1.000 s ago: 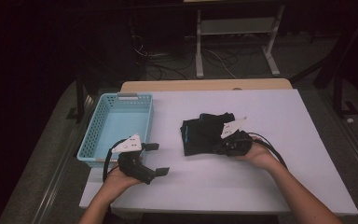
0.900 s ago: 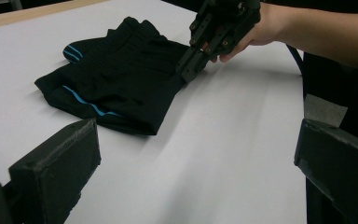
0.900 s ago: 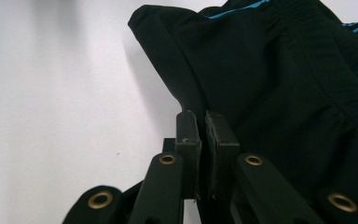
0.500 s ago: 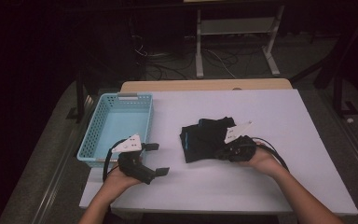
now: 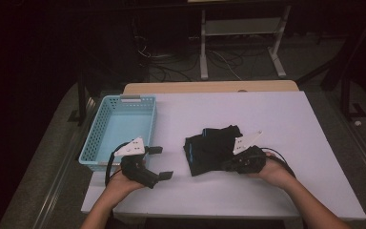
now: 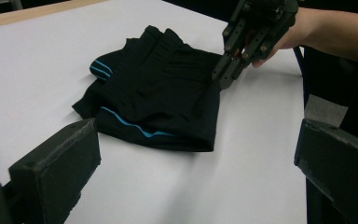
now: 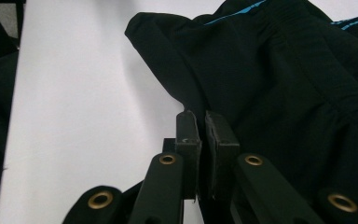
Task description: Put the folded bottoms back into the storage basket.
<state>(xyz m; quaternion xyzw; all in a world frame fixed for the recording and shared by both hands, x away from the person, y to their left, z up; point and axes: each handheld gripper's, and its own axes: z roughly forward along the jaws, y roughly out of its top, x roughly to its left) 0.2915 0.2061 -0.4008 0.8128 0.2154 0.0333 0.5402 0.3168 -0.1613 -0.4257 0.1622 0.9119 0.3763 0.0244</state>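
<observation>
My left gripper (image 5: 159, 163), lower left of the high view, is black with a white three-cornered plate and a looping black cable. My right gripper (image 5: 225, 166), lower centre, matches it. Brass-ringed rivets dot its linkage arms in the right gripper view. My forearms are bare.

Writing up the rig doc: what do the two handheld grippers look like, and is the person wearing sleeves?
Both are black. The left gripper has two blocky, square-ended jaws, a pale three-cornered plate on top and a black cable looping beside it. The right gripper has slotted link arms with brass-coloured rivets, the same plate, and a black cable. Forearms are bare, no sleeves in view.
</observation>
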